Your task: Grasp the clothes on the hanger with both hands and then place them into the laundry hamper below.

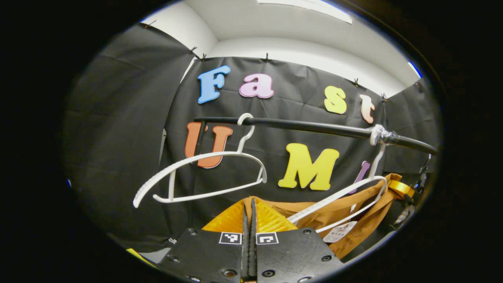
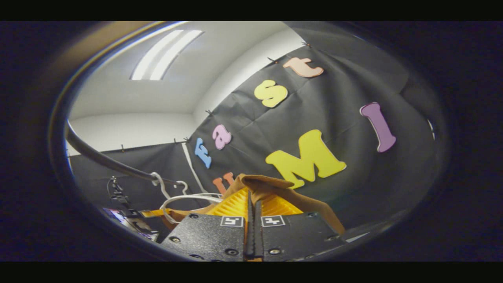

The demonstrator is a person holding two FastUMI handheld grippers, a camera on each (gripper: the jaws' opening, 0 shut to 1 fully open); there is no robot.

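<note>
Pinching brown cloth, the left gripper (image 1: 249, 214) has its fingers pressed nearly together at six o'clock of the left gripper view, a fold of the brown garment (image 1: 346, 214) caught between them. The right gripper (image 2: 251, 206) is likewise closed tight at six o'clock of the right gripper view, with the cloth (image 2: 275, 186) bunched over its fingertips.

Outward from the left gripper, toward four o'clock, the garment still drapes on a white hanger (image 1: 353, 196) hooked on the black rail (image 1: 314, 126). At nine o'clock an empty white hanger (image 1: 204, 173) hangs from the same rail. The hamper is out of sight, presumably below.

The step in hand looks like freeing the garment from its hanger. To do it well, both grips should hold firm while the cloth is drawn off along the hanger's arms, not straight down, so the hook is not dragged off the rail. Move both hands together, then lower into the hamper.
</note>
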